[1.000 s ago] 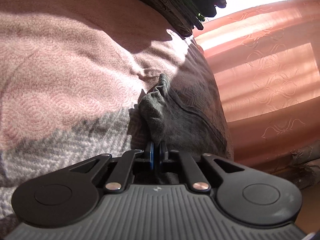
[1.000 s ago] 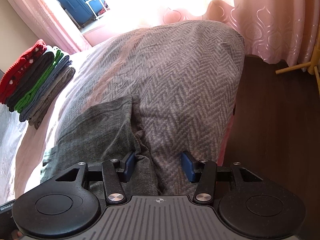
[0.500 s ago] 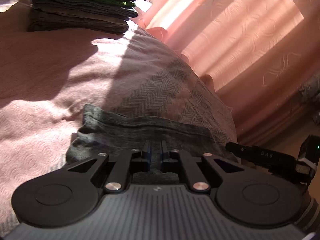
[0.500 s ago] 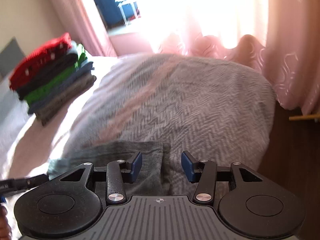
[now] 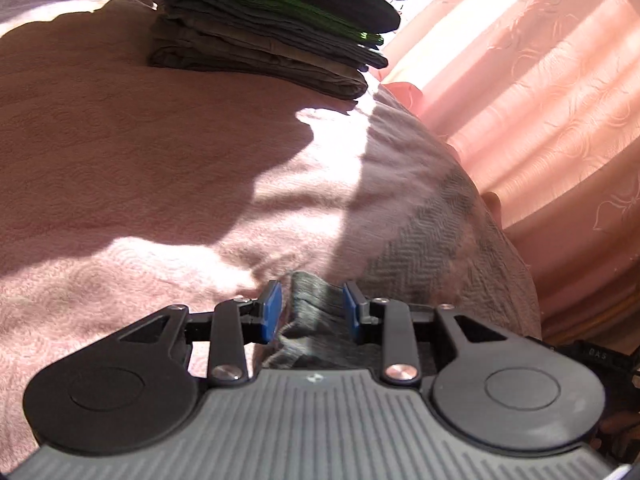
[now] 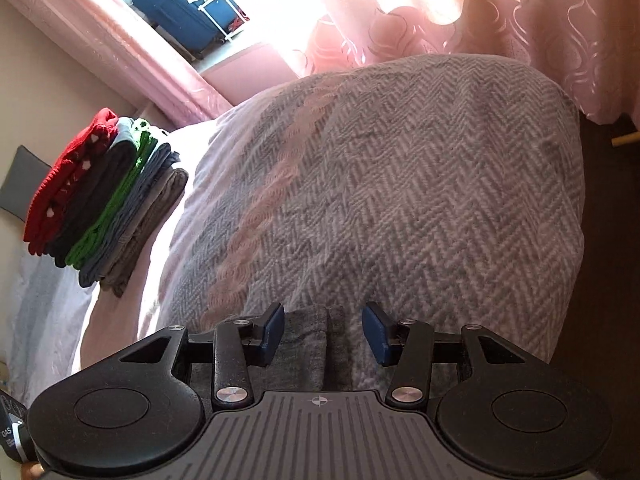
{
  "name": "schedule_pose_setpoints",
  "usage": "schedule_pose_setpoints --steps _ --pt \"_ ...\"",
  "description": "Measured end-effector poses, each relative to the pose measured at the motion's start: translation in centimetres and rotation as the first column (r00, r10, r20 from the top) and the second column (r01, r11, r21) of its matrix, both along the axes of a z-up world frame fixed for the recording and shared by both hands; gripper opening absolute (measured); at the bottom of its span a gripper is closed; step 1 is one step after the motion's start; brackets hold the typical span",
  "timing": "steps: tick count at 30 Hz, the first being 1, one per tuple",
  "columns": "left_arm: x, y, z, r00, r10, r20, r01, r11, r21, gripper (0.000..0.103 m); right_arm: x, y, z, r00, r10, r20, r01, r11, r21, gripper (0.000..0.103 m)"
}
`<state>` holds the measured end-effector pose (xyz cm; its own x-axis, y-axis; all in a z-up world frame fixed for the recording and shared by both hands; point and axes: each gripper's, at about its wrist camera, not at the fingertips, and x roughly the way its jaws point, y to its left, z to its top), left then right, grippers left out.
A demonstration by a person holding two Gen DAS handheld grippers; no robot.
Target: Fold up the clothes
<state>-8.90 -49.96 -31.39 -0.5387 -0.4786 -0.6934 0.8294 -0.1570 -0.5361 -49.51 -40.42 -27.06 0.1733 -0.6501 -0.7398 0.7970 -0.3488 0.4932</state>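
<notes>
A grey garment (image 5: 316, 320) lies on the bed, mostly hidden under the gripper bodies. In the left wrist view its folded edge sits between the blue pads of my left gripper (image 5: 311, 312), which is open and not clamping it. In the right wrist view the same garment (image 6: 308, 344) lies under my right gripper (image 6: 323, 330), which is open, with the garment's right edge between the fingers. A stack of folded clothes (image 6: 100, 200) stands on the bed at the left; it also shows in the left wrist view (image 5: 272, 28) at the top.
The bed has a pink quilt (image 5: 140, 152) and a grey herringbone blanket (image 6: 400, 180). Pink curtains (image 5: 540, 100) hang past the bed's far edge. Dark wooden floor (image 6: 608, 280) lies right of the bed. A blue suitcase (image 6: 176, 20) stands by the window.
My left gripper was shut on the grey garment; it has laid it down and opened. The right gripper stayed open and drew back, so less garment shows.
</notes>
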Motion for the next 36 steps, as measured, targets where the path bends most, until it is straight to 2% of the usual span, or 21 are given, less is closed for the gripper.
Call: schedule_pose_setpoints --steps 3,4,5,9,10,11,12,13,14,16,18,21,29,32,34,36 --pt "0.1 -0.1 -0.1 1.000 -0.015 0.007 0.015 1.000 -0.013 0.027 1.2 0.8 1.5 0.995 0.034 -0.094 -0.038 0.998 -0.040 0.045" --pt "0.1 -0.1 -0.2 1.000 -0.016 0.002 0.016 1.000 -0.006 0.027 1.4 0.9 1.4 0.994 0.056 -0.093 -0.059 0.998 -0.033 0.035" --pt "0.1 -0.1 -0.4 1.000 -0.016 -0.003 0.016 1.000 0.000 0.027 1.6 0.9 1.3 0.993 0.075 -0.090 -0.077 0.997 -0.024 0.031" --pt "-0.1 -0.3 -1.2 1.000 -0.019 -0.024 0.019 1.000 0.020 0.027 1.8 0.4 0.1 0.991 0.085 -0.101 -0.085 0.996 -0.004 0.031" --pt "-0.3 -0.5 -1.3 0.999 -0.027 -0.023 0.027 0.999 0.019 0.027 1.8 0.2 0.0 0.990 0.088 -0.106 -0.089 0.996 -0.005 0.023" --pt "-0.4 -0.5 -1.5 0.999 -0.038 -0.016 0.038 0.999 0.016 0.026 1.8 0.1 -0.1 0.990 0.095 -0.109 -0.096 0.995 -0.006 0.004" --pt "-0.6 -0.6 -1.6 0.999 -0.053 -0.010 0.053 0.999 0.011 0.022 2.0 0.1 -0.1 0.988 0.106 -0.112 -0.109 0.994 -0.013 0.004" --pt "-0.8 -0.7 -1.7 0.997 -0.072 -0.005 0.072 0.997 0.007 0.007 2.2 0.3 0.2 0.984 0.114 -0.138 -0.119 0.992 -0.031 0.003" --pt "-0.9 -0.8 -1.7 0.996 -0.086 0.003 0.086 0.996 -0.001 0.003 2.5 0.5 0.4 0.979 0.121 -0.163 -0.131 0.990 -0.049 0.003" --pt "-1.0 -0.8 -1.5 0.995 -0.101 0.017 0.101 0.995 -0.023 0.002 2.9 1.0 1.0 0.971 0.116 -0.208 -0.139 0.986 -0.096 0.003" --pt "-0.9 -0.8 -1.4 0.995 -0.097 0.019 0.098 0.994 -0.040 0.001 3.1 1.5 1.6 0.964 0.099 -0.247 -0.138 0.980 -0.146 0.002" --pt "-0.8 -0.7 -1.4 0.996 -0.081 0.026 0.082 0.995 -0.055 0.002 3.7 1.3 1.3 0.949 0.092 -0.300 -0.141 0.980 -0.144 0.002" --pt "-0.7 -0.4 -1.6 0.998 -0.040 0.053 0.045 0.994 -0.095 0.000 4.9 1.3 1.7 0.922 0.097 -0.376 -0.182 0.963 -0.197 0.002" --pt "-1.6 -0.5 -1.8 0.995 -0.057 0.080 0.066 0.992 -0.105 0.000 3.9 0.3 -0.8 0.934 0.089 -0.346 -0.127 0.988 -0.089 0.003" --pt "-2.4 -0.6 -2.2 0.988 -0.085 0.132 0.098 0.990 -0.099 0.001 4.0 0.0 -1.1 0.939 0.080 -0.334 -0.109 0.992 -0.069 0.003" --pt "-2.5 -0.5 -2.1 0.984 -0.062 0.166 0.078 0.993 -0.094 0.009 4.2 -0.3 -0.9 0.938 0.088 -0.337 -0.107 0.993 -0.039 0.003"
